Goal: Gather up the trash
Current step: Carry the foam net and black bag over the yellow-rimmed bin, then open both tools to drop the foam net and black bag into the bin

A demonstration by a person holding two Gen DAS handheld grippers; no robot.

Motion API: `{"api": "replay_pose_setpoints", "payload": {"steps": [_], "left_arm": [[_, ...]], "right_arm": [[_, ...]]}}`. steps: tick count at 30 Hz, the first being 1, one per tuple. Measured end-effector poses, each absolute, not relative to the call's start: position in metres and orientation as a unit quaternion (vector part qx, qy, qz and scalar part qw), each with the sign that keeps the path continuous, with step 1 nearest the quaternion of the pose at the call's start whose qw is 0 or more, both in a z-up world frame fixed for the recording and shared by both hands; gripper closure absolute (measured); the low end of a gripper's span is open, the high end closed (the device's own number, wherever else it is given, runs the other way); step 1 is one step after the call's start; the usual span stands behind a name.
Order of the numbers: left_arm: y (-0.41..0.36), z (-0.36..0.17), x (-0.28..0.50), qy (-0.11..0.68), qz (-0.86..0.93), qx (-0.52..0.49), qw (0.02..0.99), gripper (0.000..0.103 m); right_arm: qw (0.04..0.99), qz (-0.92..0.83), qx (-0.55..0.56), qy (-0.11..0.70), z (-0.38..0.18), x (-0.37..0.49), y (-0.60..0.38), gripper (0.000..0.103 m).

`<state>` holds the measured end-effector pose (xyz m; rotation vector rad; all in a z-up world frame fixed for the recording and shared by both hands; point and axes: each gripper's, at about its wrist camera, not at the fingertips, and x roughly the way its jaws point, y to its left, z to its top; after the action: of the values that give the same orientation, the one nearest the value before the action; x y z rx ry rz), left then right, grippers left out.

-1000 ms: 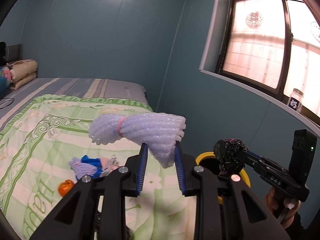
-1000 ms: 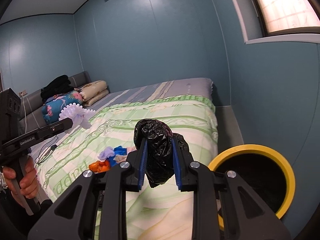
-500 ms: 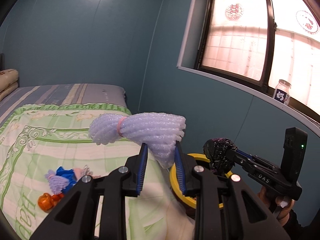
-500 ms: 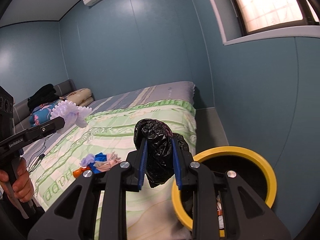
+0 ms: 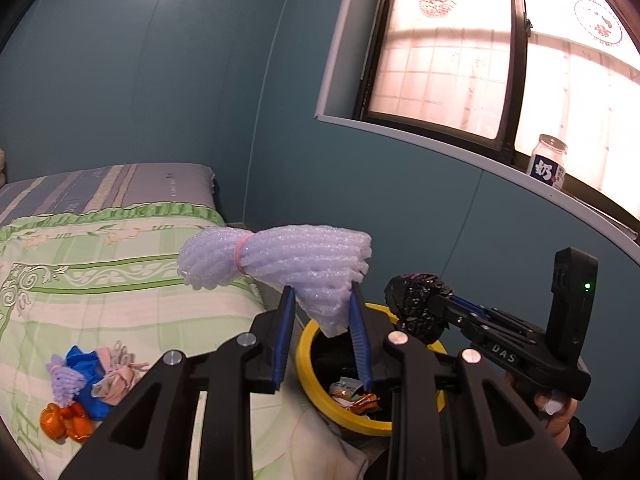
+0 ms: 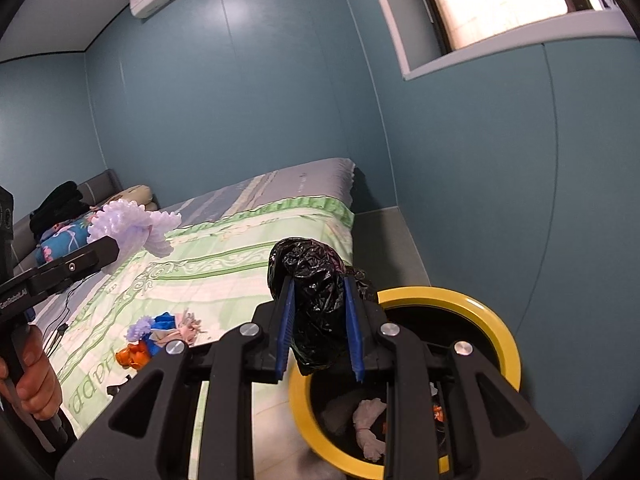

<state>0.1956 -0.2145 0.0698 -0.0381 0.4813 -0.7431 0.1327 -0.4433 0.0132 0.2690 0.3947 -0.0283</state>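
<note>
On the bed [image 5: 120,292], at the left of the left wrist view, a small heap of leftover trash [image 5: 80,384] lay on the green quilt: a lilac foam scrap, blue and pink crumpled bits, and an orange wrapper beside them. All of it looked light and limp, best pinched at a bunched fold rather than a loose edge.

Further right, the left hand-held gripper [image 5: 322,338] was clenched on the lower tail of a lilac foam net bundle [image 5: 280,260], its blue pads pressed to either side and narrowed about halfway. The bundle, tied by a pink band, stuck out up and leftward above the bed's edge. It seemed feather-light, springy and compressible, so a grip near the band would likely hold it more steadily than the tapering tail.

Right again stood the yellow-rimmed bin [image 5: 308,360] on the floor beside the bed, with wrappers and tissue already inside.

At the far right, the right hand-held gripper [image 6: 320,328] grasped a crumpled black plastic bag [image 6: 316,300], jaws closed on its middle, held just over the near rim of the bin. The bag looked light, soft and slick, so it might have slipped or clung to the pads on release; a squeeze across its thickest wad seemed the safest hold.
</note>
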Motion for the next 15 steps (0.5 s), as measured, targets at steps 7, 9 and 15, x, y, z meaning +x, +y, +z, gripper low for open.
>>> {"api": "replay_pose_setpoints", "payload": {"steps": [7,9,15], "left_arm": [[-0.245,0.062,0.203,0.243,-0.381,-0.008,0.892,0.078],[-0.255,0.055,0.206,0.249,-0.387,-0.001,0.888,0.078],[-0.287,0.027,0.221,0.285,-0.402,0.011,0.870,0.078]], "right_arm": [[0.968,-0.040,0.144,0.200,0.005,0.134,-0.462,0.081],[0.966,-0.049,0.148,0.204,0.003,0.136,-0.466,0.081],[0.960,-0.082,0.160,0.216,-0.008,0.140,-0.484,0.080]]}}
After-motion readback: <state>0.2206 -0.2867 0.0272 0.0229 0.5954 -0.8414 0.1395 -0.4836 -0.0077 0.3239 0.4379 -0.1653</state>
